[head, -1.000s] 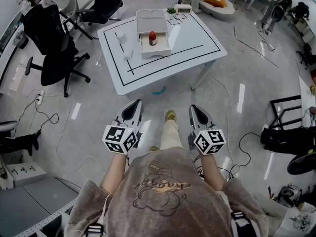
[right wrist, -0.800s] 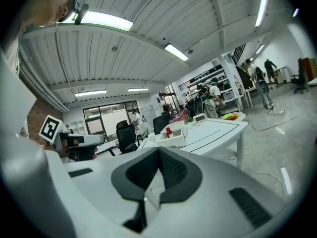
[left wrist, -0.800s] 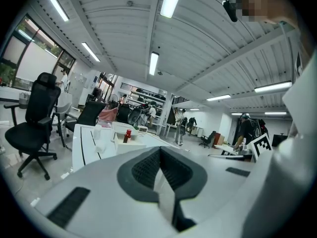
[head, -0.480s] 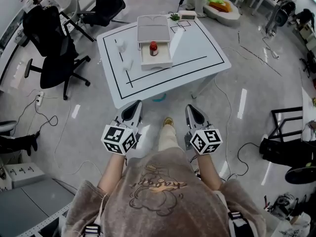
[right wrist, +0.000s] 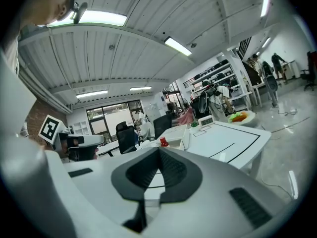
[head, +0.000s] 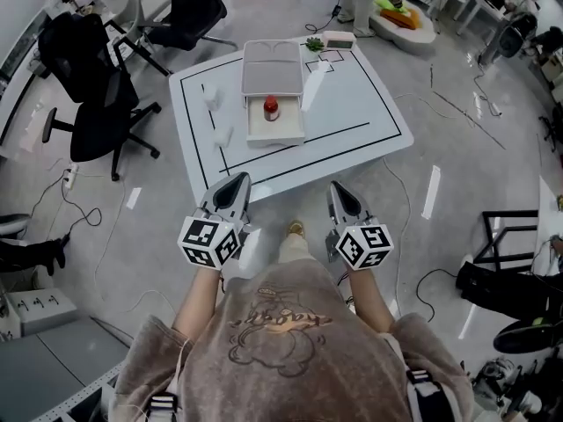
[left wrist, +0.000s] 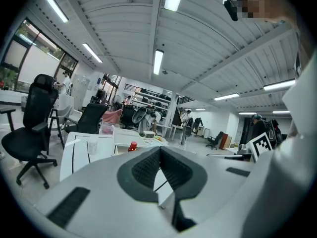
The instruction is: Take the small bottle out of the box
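A small bottle [head: 271, 107] with a red cap stands inside an open white box [head: 274, 131] on the white table [head: 352, 104]; the box lid [head: 272, 67] lies folded back behind it. The bottle's red cap also shows far off in the left gripper view [left wrist: 132, 146] and the right gripper view [right wrist: 163, 142]. My left gripper [head: 230, 188] and right gripper [head: 340, 194] hang side by side in front of my chest, just short of the table's near edge. Both are shut with nothing between the jaws.
Black office chairs [head: 97, 104] stand left of the table. A small plant [head: 314, 44] and a small white device [head: 339, 39] sit at the table's far edge. Two small white objects [head: 214, 95] lie left of the box. Cables trail over the floor [head: 440, 183].
The table has come nearer in the head view as I walk towards it. Both grippers keep their places in front of me and stay shut.
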A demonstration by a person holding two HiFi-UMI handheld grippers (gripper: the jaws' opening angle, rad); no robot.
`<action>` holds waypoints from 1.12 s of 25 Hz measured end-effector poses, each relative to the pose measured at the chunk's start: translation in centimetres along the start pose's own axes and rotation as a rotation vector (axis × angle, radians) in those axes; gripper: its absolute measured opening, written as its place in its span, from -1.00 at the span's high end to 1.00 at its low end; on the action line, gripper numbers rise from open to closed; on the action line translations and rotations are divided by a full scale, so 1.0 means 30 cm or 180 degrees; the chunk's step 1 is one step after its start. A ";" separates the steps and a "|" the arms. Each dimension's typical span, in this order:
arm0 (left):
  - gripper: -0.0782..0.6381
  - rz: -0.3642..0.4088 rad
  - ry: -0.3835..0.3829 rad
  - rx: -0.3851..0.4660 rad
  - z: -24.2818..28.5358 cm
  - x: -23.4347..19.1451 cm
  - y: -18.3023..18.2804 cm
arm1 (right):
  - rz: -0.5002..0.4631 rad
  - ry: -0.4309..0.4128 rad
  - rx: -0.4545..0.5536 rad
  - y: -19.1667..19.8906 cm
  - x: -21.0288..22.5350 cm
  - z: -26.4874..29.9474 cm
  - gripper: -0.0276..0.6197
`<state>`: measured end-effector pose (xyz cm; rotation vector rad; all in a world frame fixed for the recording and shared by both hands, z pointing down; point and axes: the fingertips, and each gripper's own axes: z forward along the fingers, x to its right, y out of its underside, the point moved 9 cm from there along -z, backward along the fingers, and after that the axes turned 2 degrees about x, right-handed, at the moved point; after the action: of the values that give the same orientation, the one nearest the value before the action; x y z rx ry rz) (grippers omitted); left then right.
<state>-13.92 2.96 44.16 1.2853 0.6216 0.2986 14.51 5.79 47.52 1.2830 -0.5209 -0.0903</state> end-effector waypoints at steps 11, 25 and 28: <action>0.76 -0.0021 -0.0164 0.0118 0.231 -0.042 -0.103 | -0.0053 -0.0217 -0.0074 -0.152 0.174 0.228 0.92; 0.76 -0.0115 -0.0463 0.0218 0.405 -0.091 -0.143 | -0.0145 -0.0419 -0.0191 -0.234 0.331 0.431 0.92; 0.76 -0.0117 -0.0421 0.0245 0.412 -0.108 -0.161 | -0.0159 -0.0442 -0.0182 -0.244 0.308 0.451 0.92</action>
<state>-9.94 -9.97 42.26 1.3543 0.5479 0.1591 18.62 -11.63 46.18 1.2396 -0.6013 -0.2358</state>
